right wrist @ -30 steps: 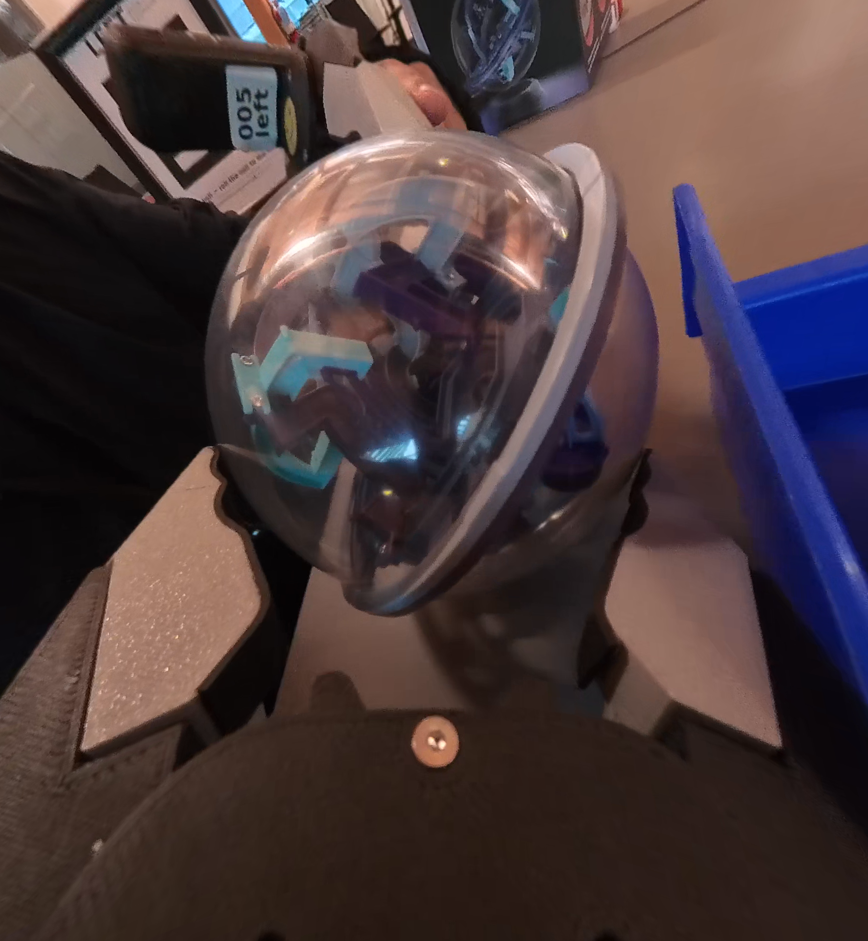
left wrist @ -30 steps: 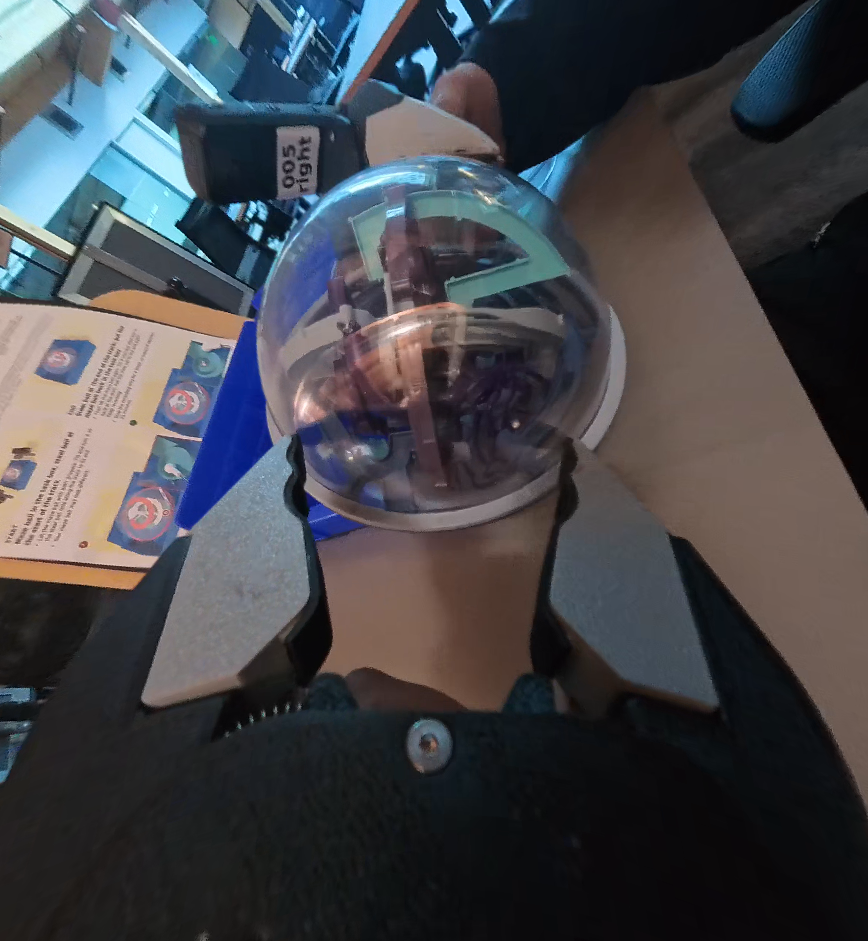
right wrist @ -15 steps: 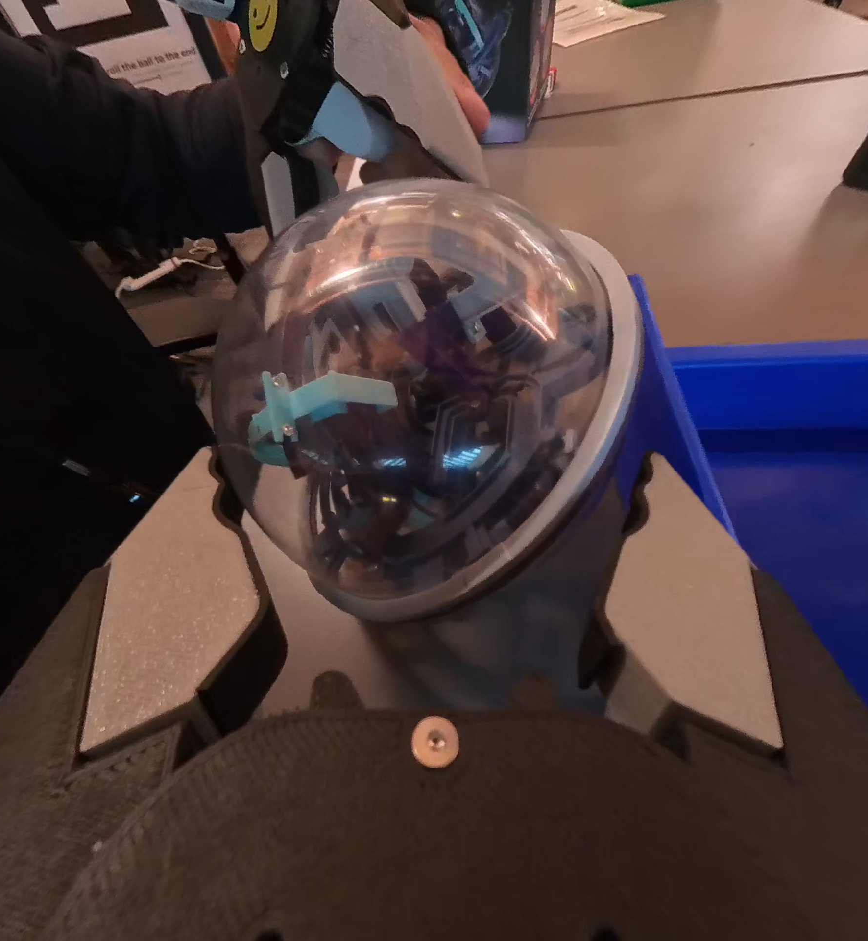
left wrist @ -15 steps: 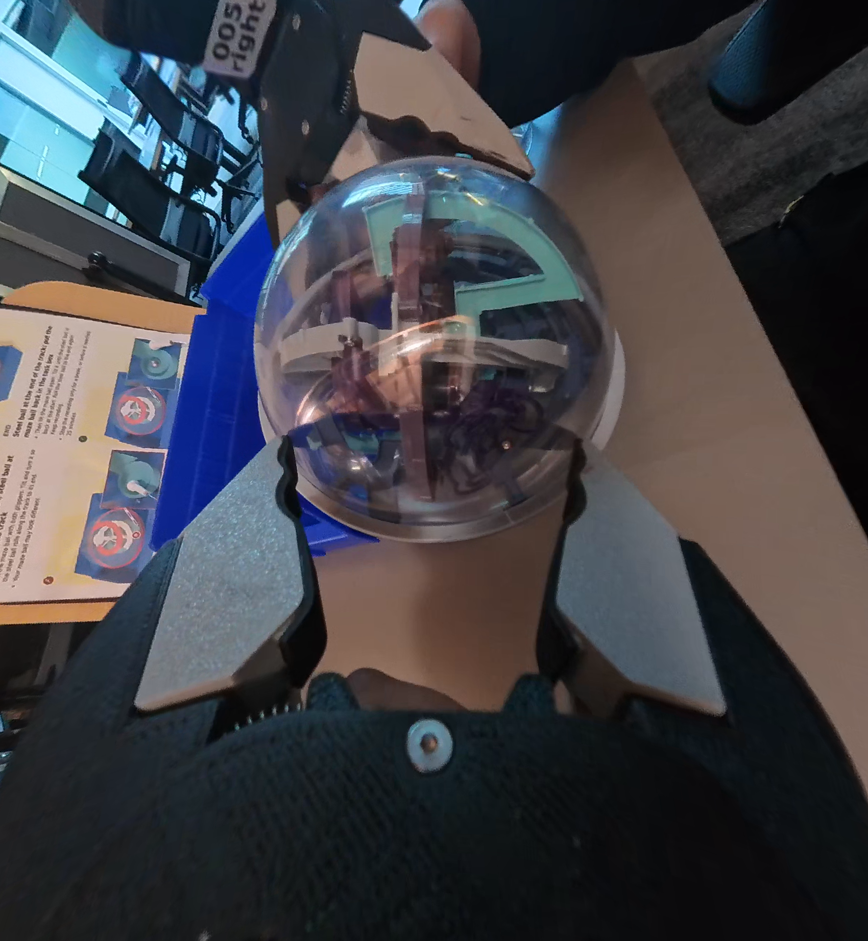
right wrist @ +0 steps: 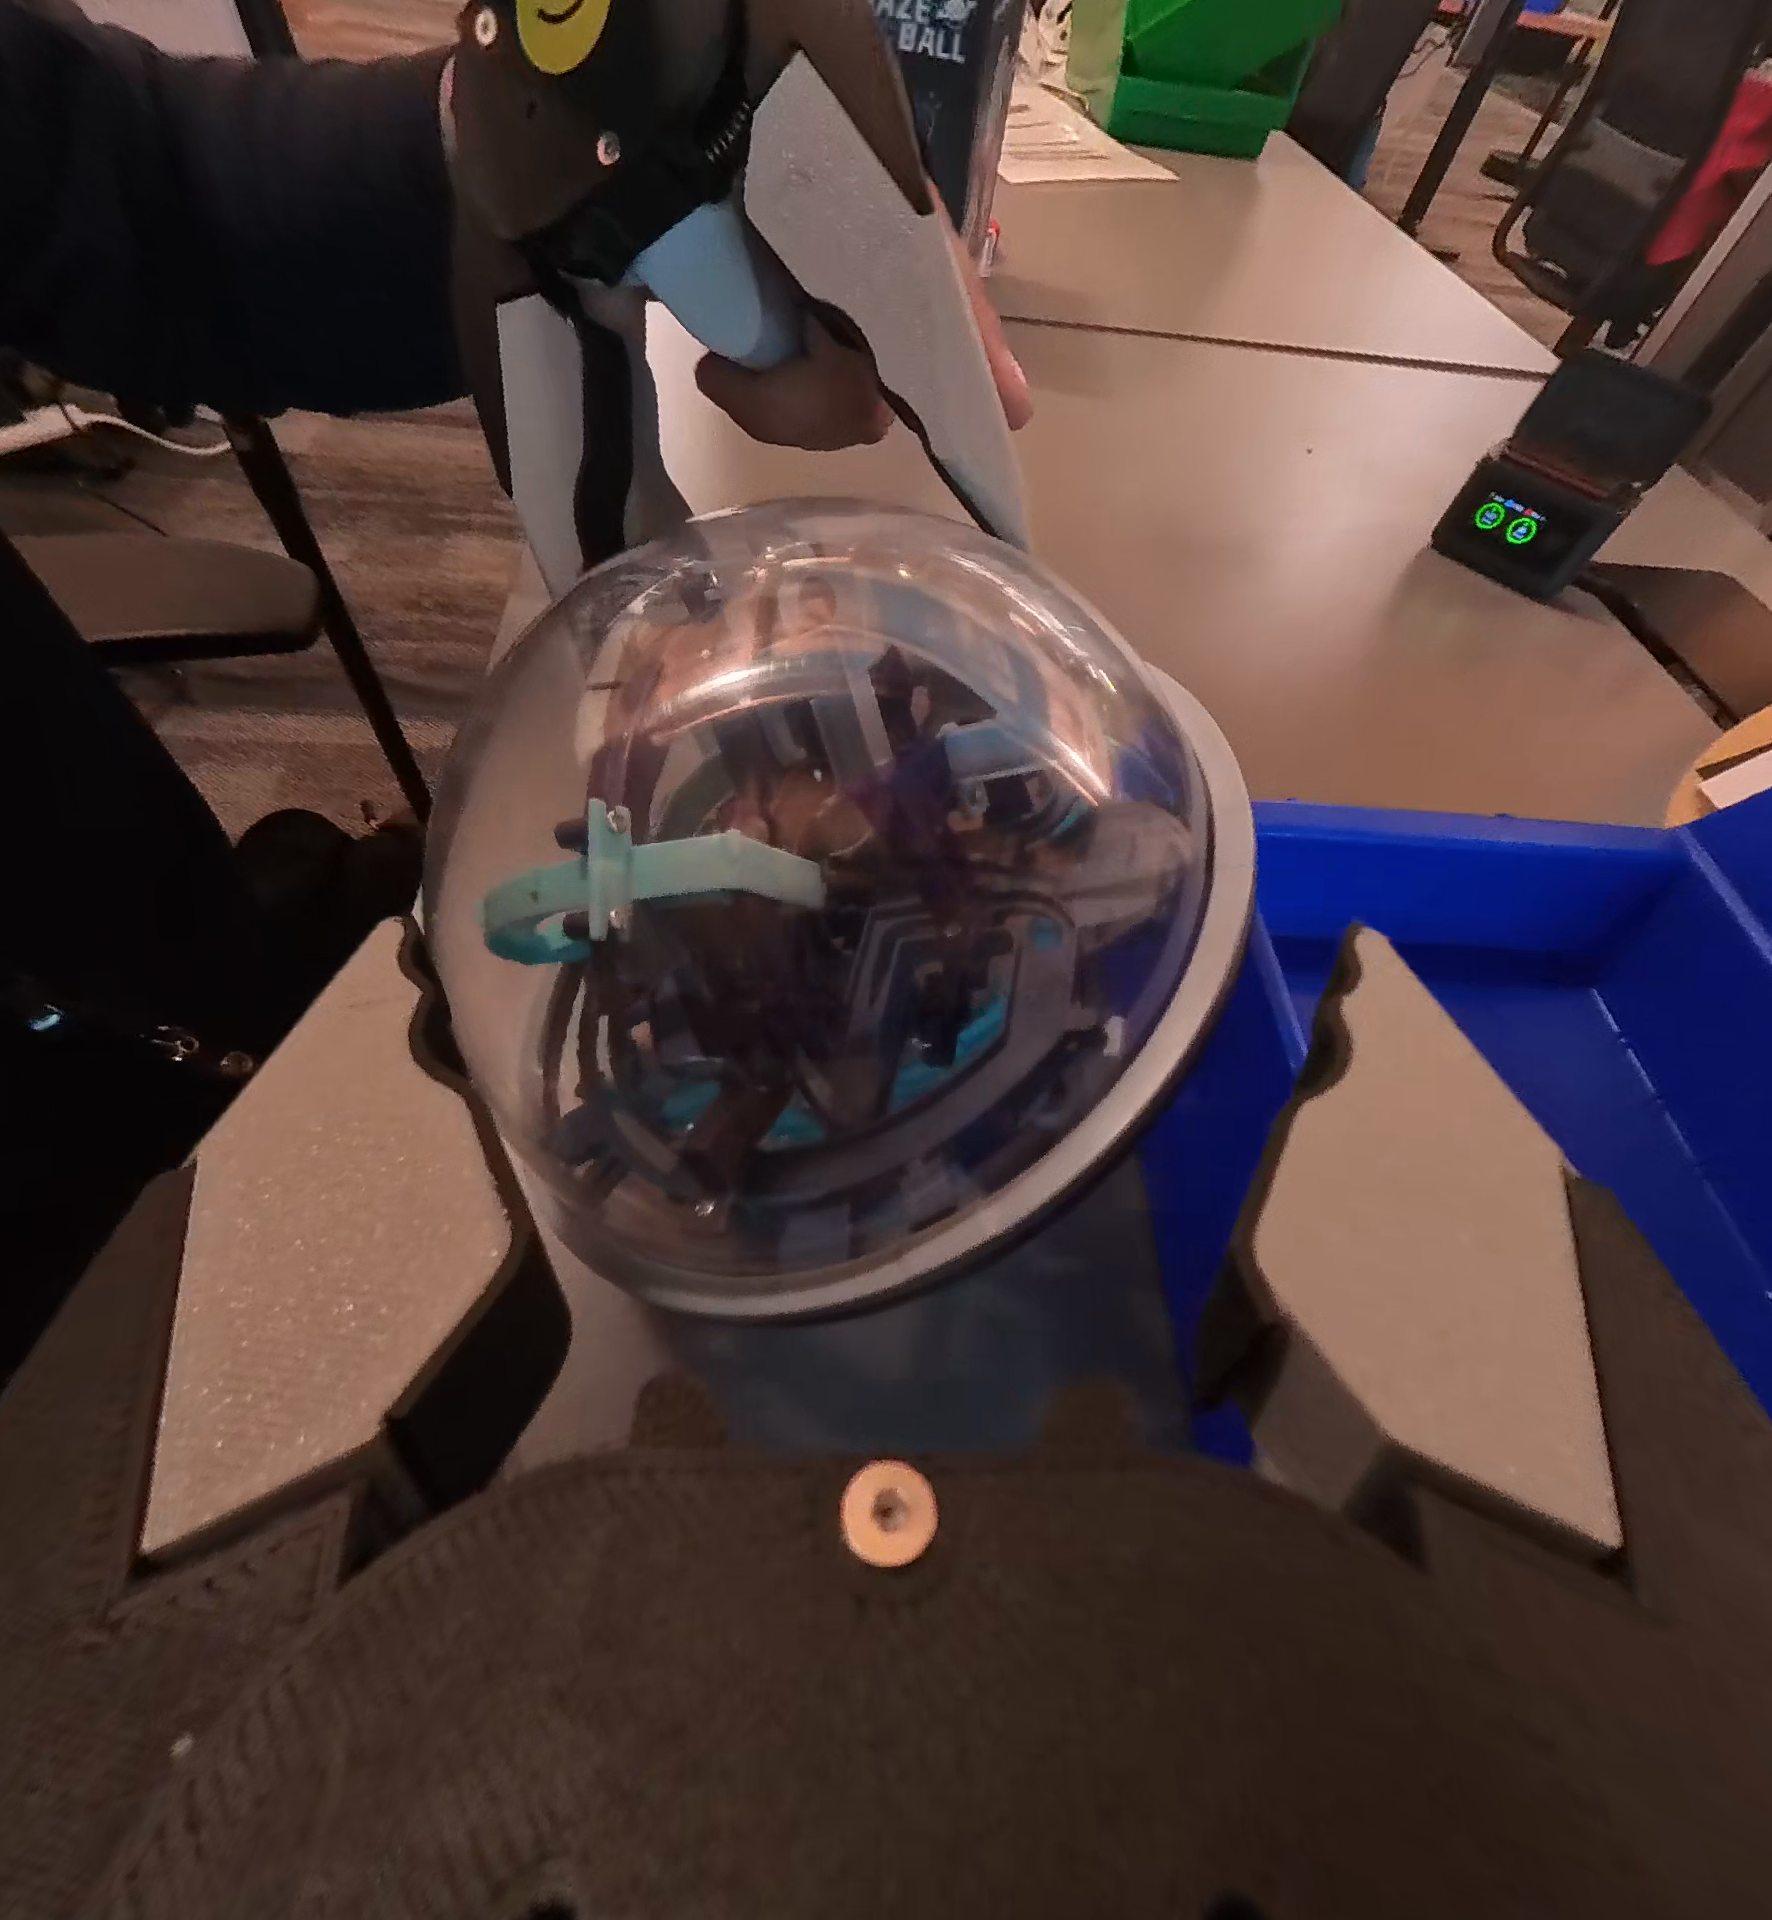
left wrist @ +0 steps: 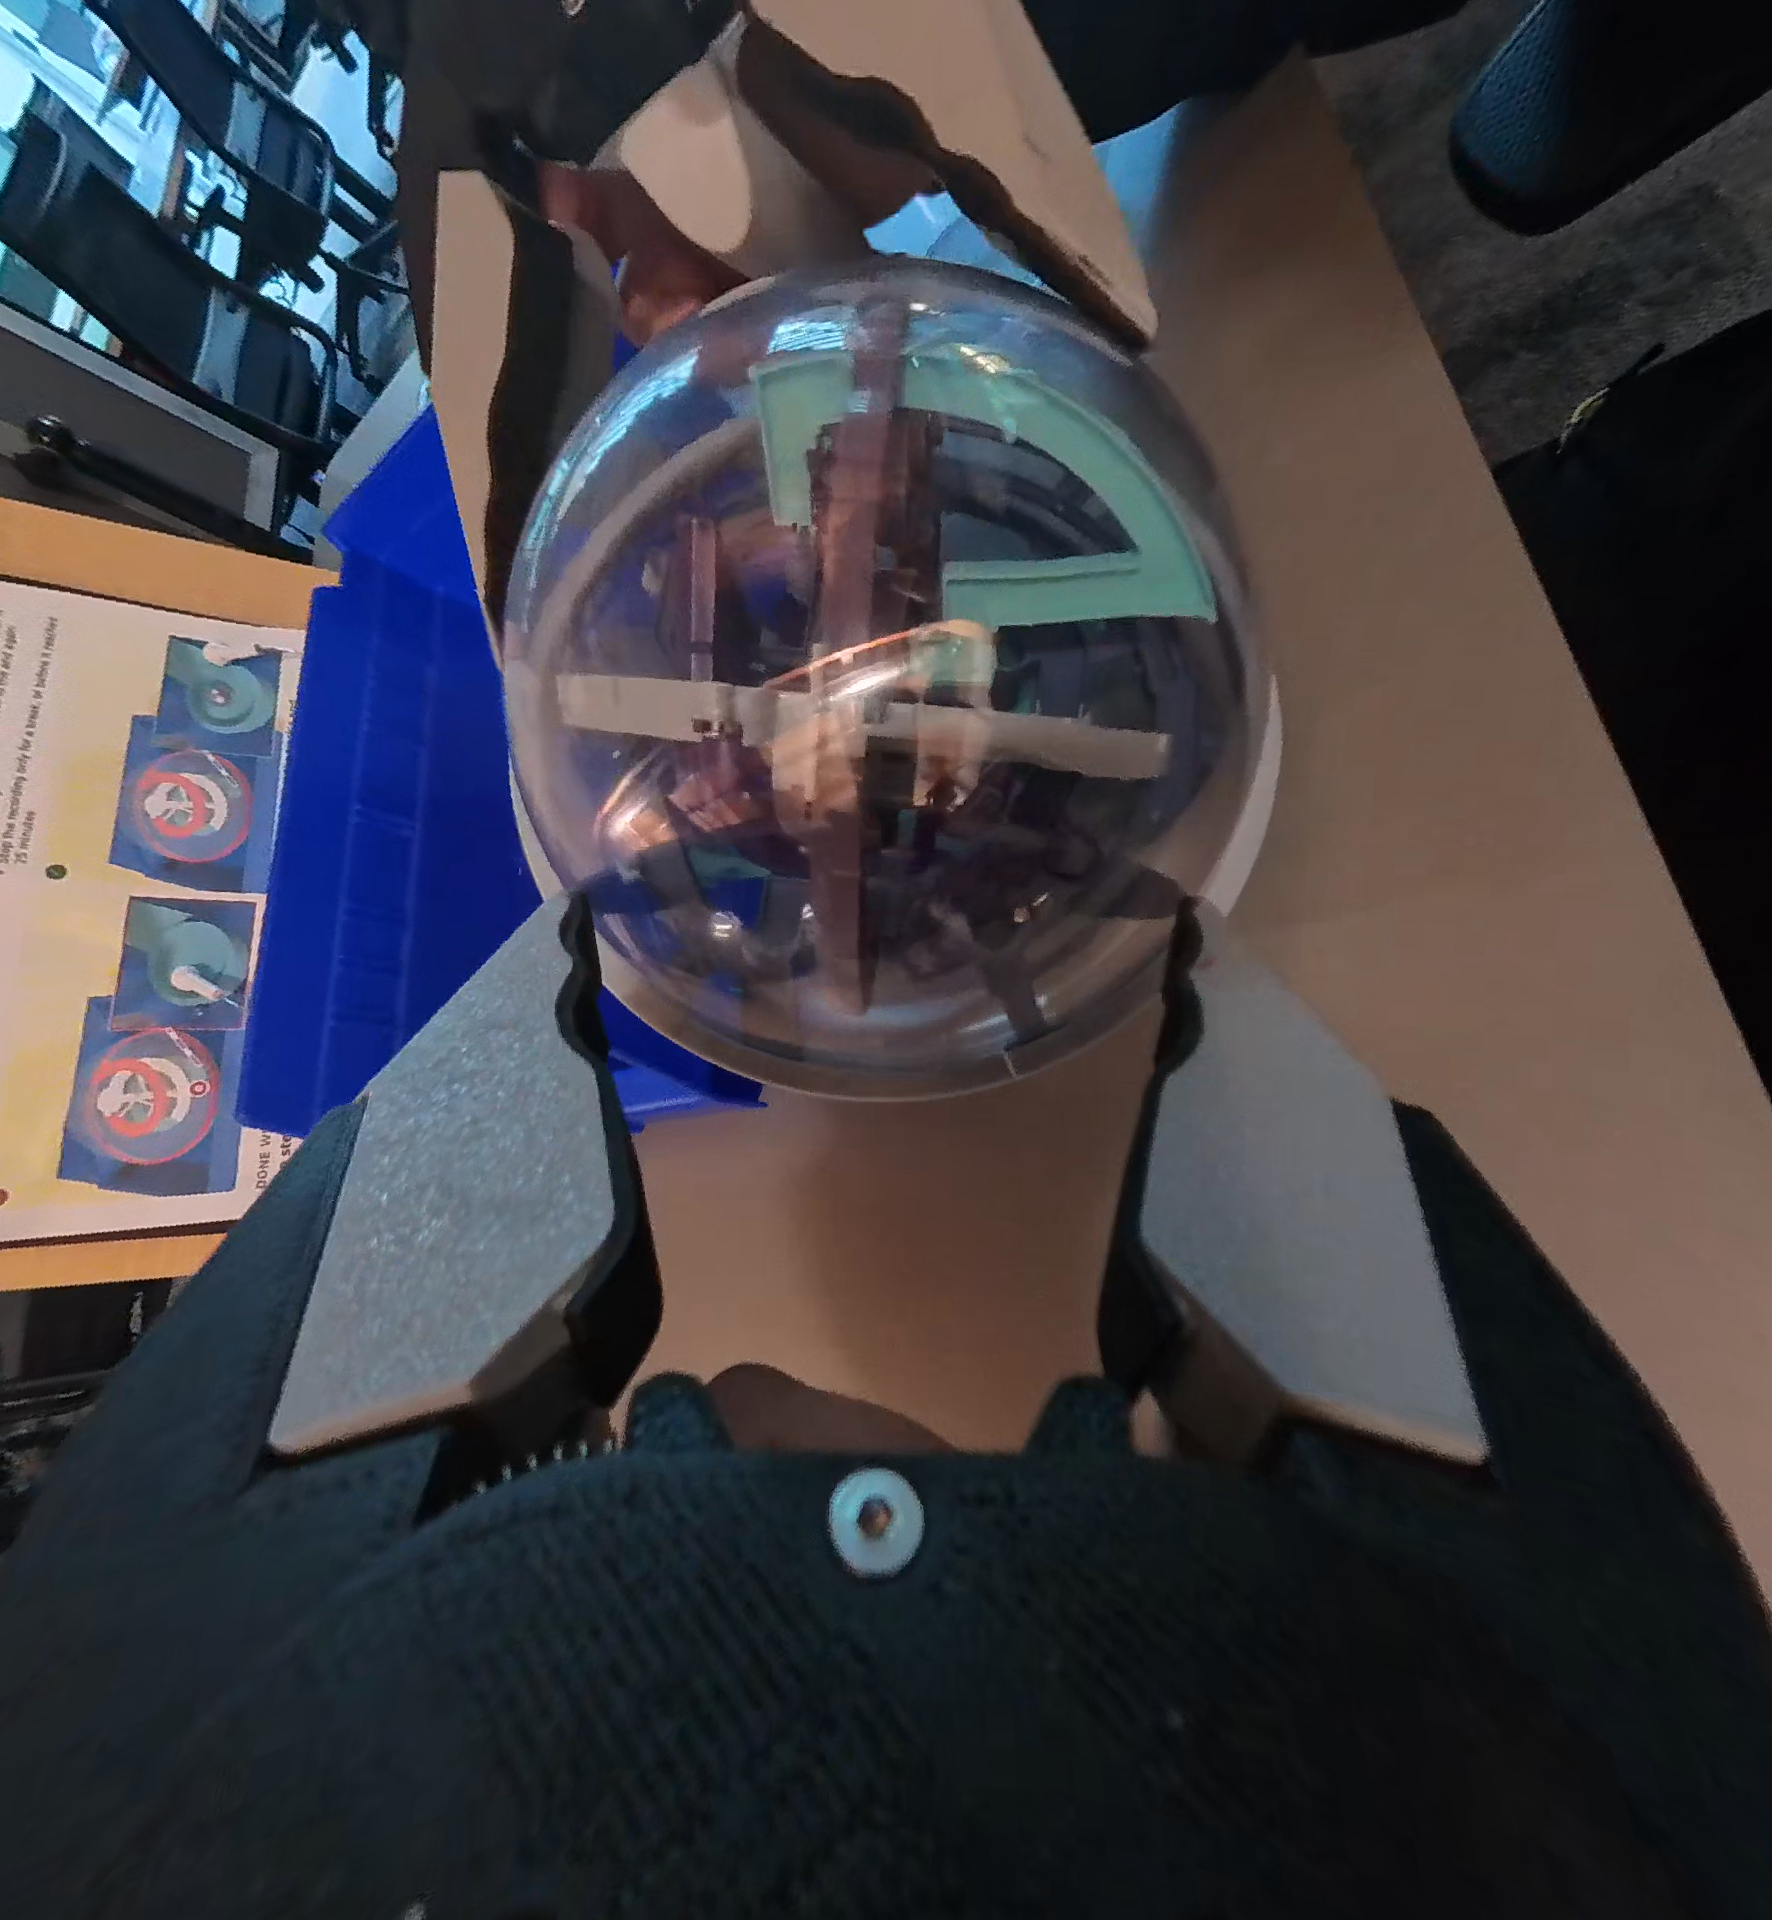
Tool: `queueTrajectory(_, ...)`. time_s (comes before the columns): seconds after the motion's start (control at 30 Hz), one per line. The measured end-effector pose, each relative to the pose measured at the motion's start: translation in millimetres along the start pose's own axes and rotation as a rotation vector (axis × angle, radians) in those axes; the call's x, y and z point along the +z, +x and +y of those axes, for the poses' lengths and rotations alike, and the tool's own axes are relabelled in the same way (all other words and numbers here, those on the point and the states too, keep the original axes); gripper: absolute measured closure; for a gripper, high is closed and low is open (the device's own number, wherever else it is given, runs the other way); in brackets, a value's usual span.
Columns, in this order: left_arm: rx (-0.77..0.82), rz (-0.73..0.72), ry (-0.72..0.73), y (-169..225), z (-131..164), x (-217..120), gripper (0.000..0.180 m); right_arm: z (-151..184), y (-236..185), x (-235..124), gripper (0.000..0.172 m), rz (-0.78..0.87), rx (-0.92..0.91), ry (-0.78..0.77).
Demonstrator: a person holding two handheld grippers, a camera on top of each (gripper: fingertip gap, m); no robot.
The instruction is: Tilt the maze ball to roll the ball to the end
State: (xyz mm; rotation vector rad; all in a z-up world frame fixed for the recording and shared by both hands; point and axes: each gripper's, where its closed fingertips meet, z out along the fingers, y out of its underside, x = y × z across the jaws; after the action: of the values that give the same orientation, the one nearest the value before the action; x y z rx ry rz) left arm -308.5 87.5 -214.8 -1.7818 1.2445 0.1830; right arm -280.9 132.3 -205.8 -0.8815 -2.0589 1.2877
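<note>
Blue bin (right wrist: 1640, 997) beside instruction sheet (left wrist: 82, 883) on table (right wrist: 1277, 436).

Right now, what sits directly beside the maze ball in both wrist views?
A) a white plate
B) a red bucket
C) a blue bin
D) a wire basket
C: a blue bin lies right next to the clear maze ball, and shows again at the ball's left in the left wrist view.
</note>
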Motion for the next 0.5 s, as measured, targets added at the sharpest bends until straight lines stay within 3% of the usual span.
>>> queueTrajectory(0.33,-0.016,0.035,0.009,-1,-9,3,0.074,1,-14,-2,0.026,0.040,-0.223,-0.072)
queueTrajectory(0.5,-0.030,0.024,-0.012,-3,-8,8,0.071,9,-12,1,0.022,0.062,-0.242,-0.114)
